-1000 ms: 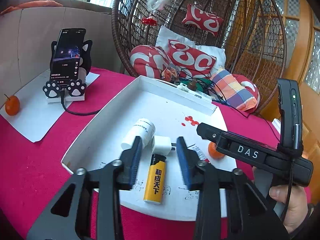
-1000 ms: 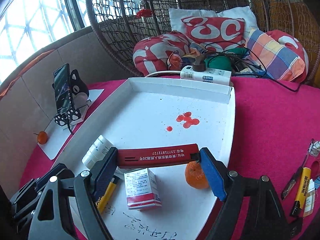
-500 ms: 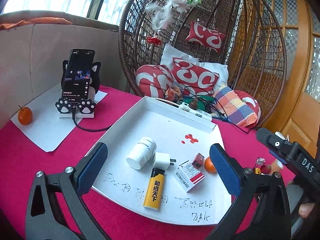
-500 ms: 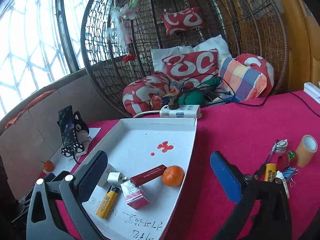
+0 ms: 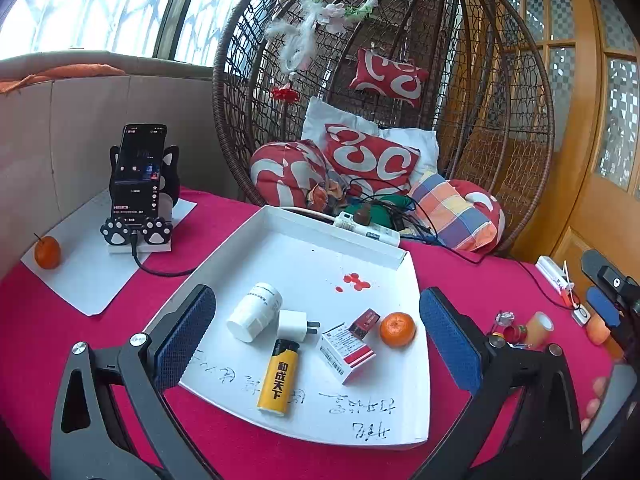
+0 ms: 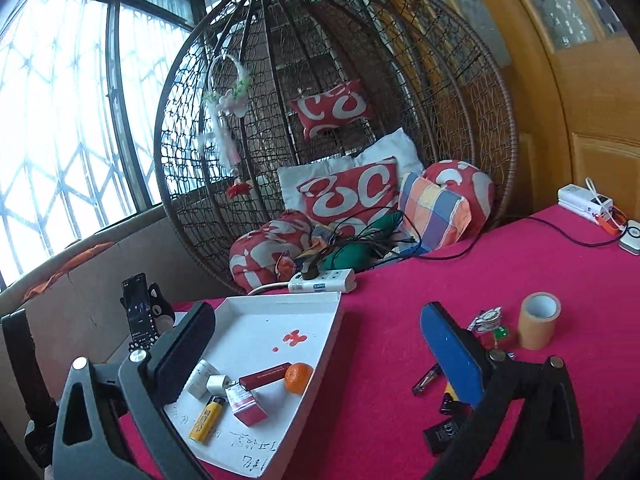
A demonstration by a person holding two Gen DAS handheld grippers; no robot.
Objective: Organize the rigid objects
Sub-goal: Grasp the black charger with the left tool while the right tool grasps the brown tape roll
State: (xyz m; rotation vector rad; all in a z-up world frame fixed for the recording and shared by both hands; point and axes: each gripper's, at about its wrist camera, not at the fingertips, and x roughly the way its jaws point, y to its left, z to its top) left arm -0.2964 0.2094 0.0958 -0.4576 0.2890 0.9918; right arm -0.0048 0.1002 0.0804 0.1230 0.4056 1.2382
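A white tray [image 5: 400, 258] on the red cloth holds a white bottle [image 5: 254, 312], a white plug [image 5: 294, 322], a yellow lighter [image 5: 278, 376], a red-and-white box [image 5: 346, 350], a dark red box [image 5: 364, 322] and an orange [image 5: 397, 329]. My left gripper [image 5: 316, 328] hangs open above the tray's near edge, holding nothing. My right gripper [image 6: 318, 344] is open and empty, raised over the tray's right rim [image 6: 326, 344] and the cloth. The lighter [image 6: 206, 418], dark red box [image 6: 266, 374] and orange [image 6: 298, 377] lie left of it.
A tape roll [image 6: 538, 320], a keychain [image 6: 486, 320], a pen [image 6: 428, 378] and small dark items [image 6: 444, 436] lie on the cloth right of the tray. A phone on a cat stand [image 5: 138, 184] and another orange [image 5: 47, 252] sit far left. A power strip [image 5: 366, 230] lies behind the tray.
Both grippers opened wide and drew back upward. The right one let go of the dark red box, which now lies in the tray, and swung to the right.
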